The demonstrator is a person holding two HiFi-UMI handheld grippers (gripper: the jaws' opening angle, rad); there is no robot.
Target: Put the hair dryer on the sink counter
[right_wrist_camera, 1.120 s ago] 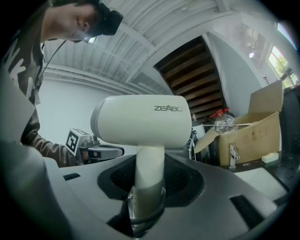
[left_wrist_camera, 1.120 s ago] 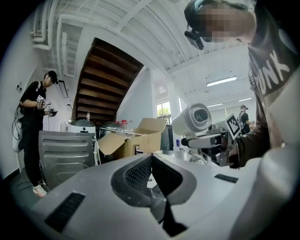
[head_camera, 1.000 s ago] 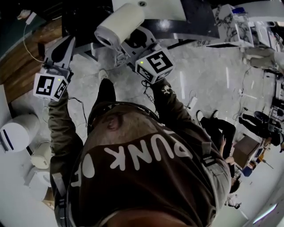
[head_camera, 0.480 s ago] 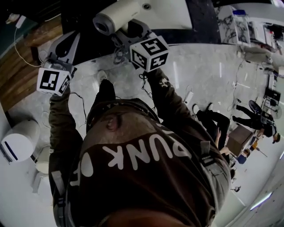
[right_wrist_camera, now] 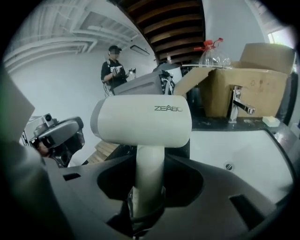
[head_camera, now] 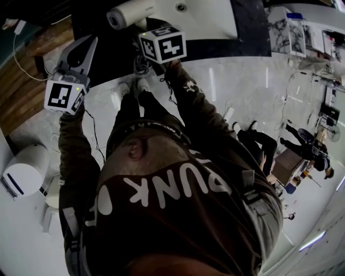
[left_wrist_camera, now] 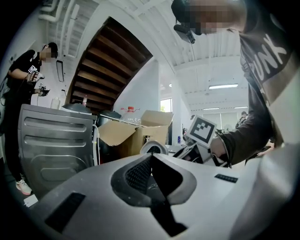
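Note:
The white hair dryer (right_wrist_camera: 140, 119) stands upright in my right gripper (right_wrist_camera: 149, 187), whose jaws are shut on its handle. In the head view the hair dryer (head_camera: 129, 12) is at the top, held out over the near edge of the white sink basin (head_camera: 207, 13), which is set in a dark counter (head_camera: 250, 27). The right gripper's marker cube (head_camera: 161, 44) is just below it. The basin (right_wrist_camera: 243, 150) and its faucet (right_wrist_camera: 236, 105) lie ahead to the right. My left gripper (left_wrist_camera: 152, 161) is shut on nothing and hangs to the left (head_camera: 85, 48), apart from the dryer.
A cardboard box (right_wrist_camera: 248, 89) and a clear bottle (right_wrist_camera: 212, 54) stand behind the faucet. A grey metal appliance (left_wrist_camera: 56, 140) is at the left, and a white round appliance (head_camera: 24, 170) is on the floor. One person stands at the back (right_wrist_camera: 114, 70); others are at the right (head_camera: 259, 145).
My right gripper has carried the hair dryer forward and leftward, toward the sink. The person has stepped closer to the counter. The left gripper has barely moved.

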